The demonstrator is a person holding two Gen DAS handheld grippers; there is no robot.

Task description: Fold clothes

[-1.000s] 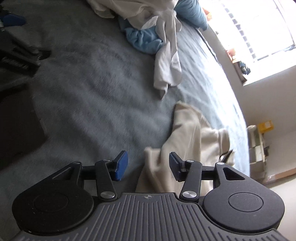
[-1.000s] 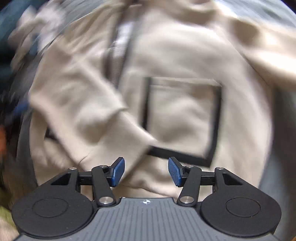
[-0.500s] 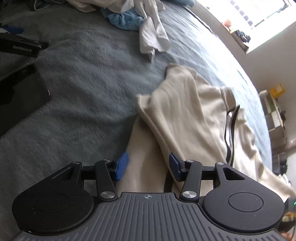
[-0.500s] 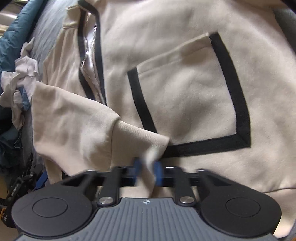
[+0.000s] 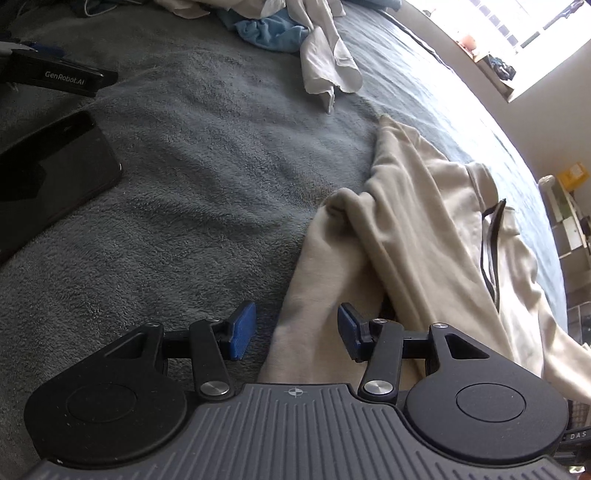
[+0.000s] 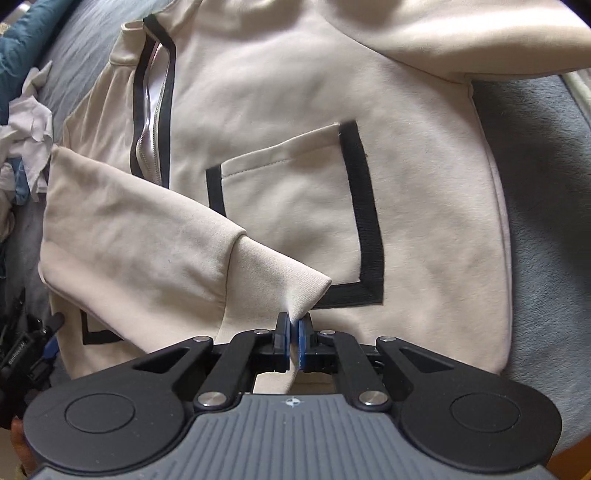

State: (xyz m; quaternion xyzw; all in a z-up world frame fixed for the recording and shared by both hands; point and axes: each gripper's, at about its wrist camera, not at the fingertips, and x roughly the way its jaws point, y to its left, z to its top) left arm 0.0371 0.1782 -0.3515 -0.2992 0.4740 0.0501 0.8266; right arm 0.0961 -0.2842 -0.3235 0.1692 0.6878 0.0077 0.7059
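In the left wrist view, the left gripper [image 5: 293,330] is hanging over the near edge of the beige jacket [image 5: 417,236], its blue pads spread and pinching nothing; the jacket's hem edge is lying just ahead of the gap and toward the right pad, so the cloth is sitting forward and right of these jaws; a folded ridge of the jacket is running away from the gripper toward the window [image 5: 535,48]; the black-trimmed zipper [image 5: 491,254] is lying on the far right of the jacket. The grey fleece blanket [image 5: 207,184] is carrying everything; left of the jacket a dark phone [image 5: 51,177] is resting on it, well apart; beyond the jacket a white garment [image 5: 328,62] and a blue cloth [image 5: 269,33] are lying in a heap.

In the right wrist view, the right gripper [image 6: 293,341] is pointing steeply down with its pads pressed together on the sleeve cuff [image 6: 291,288]; the sleeve is stretching from the cuff toward the left, across the jacket's front, so its long axis is lying crosswise to the zipper; the black-edged pocket [image 6: 295,206] is sitting just beyond the cuff; this hand is the one already on the cloth, so I judge the sleeve fold is turning on it, while the left is placed to take the hem.
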